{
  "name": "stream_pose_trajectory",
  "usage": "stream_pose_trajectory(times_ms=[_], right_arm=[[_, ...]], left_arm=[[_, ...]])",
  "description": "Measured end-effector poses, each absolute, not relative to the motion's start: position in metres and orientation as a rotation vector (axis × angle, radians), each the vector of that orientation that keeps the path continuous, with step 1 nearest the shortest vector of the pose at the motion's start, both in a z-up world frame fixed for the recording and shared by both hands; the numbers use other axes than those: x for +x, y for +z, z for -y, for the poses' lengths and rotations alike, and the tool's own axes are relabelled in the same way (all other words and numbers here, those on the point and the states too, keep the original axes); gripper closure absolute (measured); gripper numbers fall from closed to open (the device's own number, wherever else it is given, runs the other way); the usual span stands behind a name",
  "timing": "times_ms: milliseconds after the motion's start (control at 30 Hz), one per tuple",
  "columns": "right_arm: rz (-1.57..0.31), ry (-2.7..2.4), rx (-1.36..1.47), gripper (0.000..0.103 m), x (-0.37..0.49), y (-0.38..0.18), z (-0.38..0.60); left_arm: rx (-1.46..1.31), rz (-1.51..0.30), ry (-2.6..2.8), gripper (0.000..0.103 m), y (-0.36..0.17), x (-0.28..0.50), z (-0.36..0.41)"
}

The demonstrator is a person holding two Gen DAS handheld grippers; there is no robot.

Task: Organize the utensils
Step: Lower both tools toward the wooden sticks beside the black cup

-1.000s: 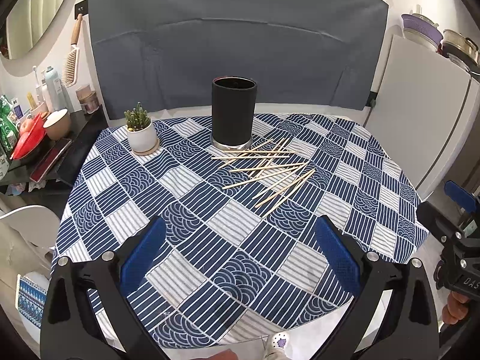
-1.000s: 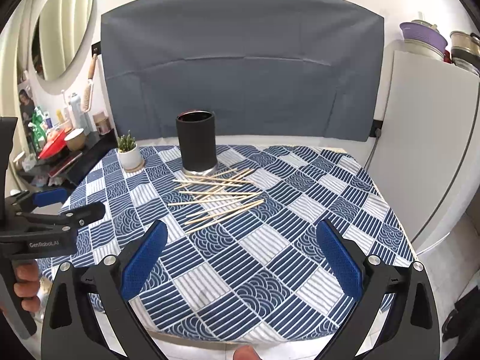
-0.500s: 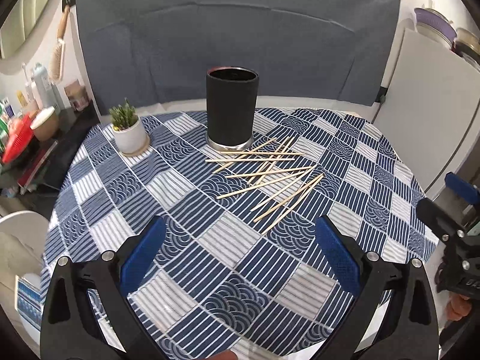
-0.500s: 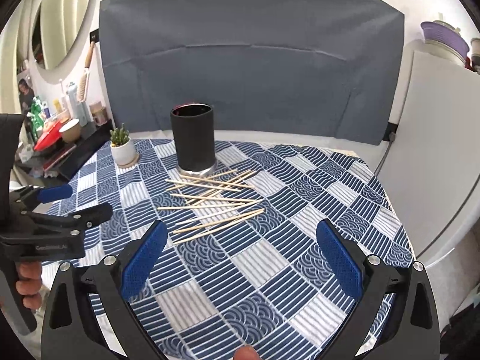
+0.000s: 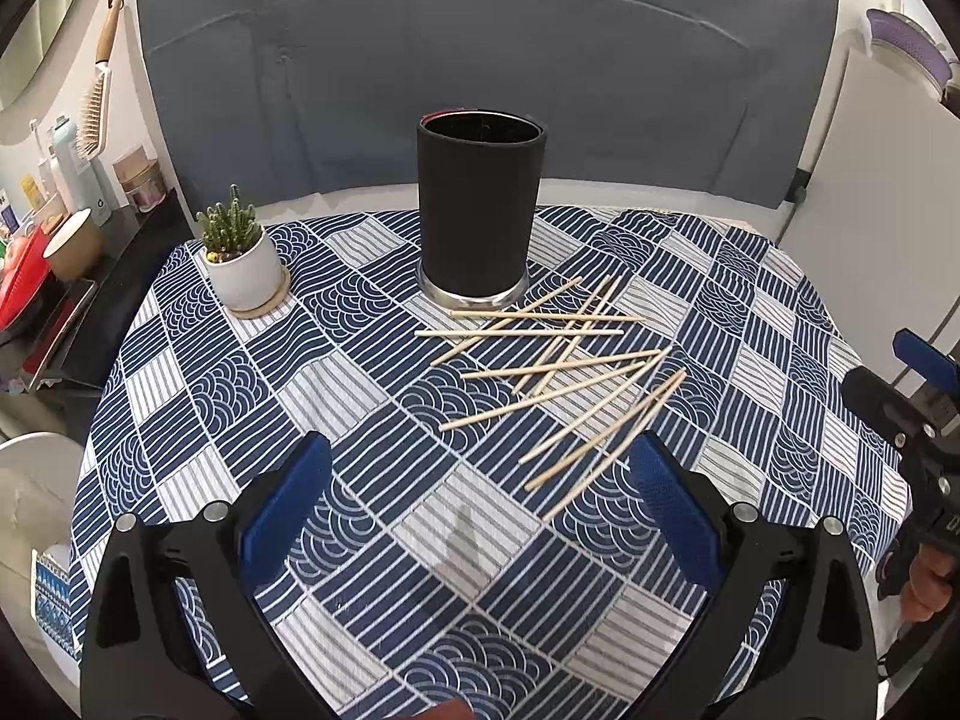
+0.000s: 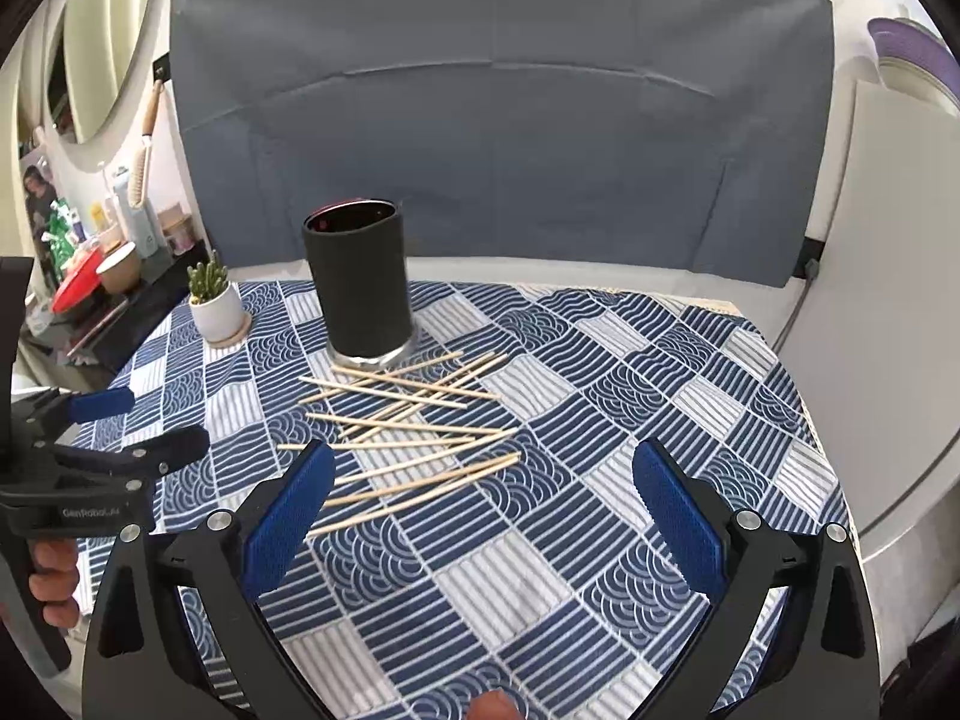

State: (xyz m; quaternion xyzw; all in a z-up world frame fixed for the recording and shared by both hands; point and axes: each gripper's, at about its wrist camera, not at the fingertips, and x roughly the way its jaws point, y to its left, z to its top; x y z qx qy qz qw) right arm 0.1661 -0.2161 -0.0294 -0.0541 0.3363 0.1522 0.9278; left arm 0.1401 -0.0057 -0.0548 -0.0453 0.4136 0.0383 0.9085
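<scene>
Several wooden chopsticks (image 5: 558, 372) lie scattered and crossed on the blue patterned tablecloth (image 5: 372, 408), just in front of a tall black cylindrical holder (image 5: 477, 210). The chopsticks (image 6: 408, 426) and the holder (image 6: 360, 288) also show in the right wrist view. My left gripper (image 5: 480, 498) is open and empty, above the cloth short of the chopsticks. My right gripper (image 6: 480, 498) is open and empty, with the nearest chopsticks beside its left finger (image 6: 288, 516). Each gripper shows at the edge of the other's view, the right one (image 5: 912, 396) and the left one (image 6: 114, 426).
A small potted cactus (image 5: 237, 264) stands on a coaster left of the holder. A side shelf with bottles, a bowl and red items (image 5: 54, 240) is at the left. A white cabinet (image 5: 882, 180) stands right of the table. A grey cloth (image 5: 480, 60) hangs behind.
Both grippers have moved forward toward the chopsticks and holder, which now look larger and closer. Both stay open and empty. Nothing on the table has moved.
</scene>
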Motion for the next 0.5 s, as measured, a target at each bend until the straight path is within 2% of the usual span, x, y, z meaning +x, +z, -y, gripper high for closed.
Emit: stream_pose_trajectory(times_ms=[500], right_arm=[[-0.794, 0.221, -0.124, 0.008, 0.218, -0.061, 0.201]], left_arm=[[0.006, -0.914, -0.043, 0.006, -0.075, 0.202, 0.009]])
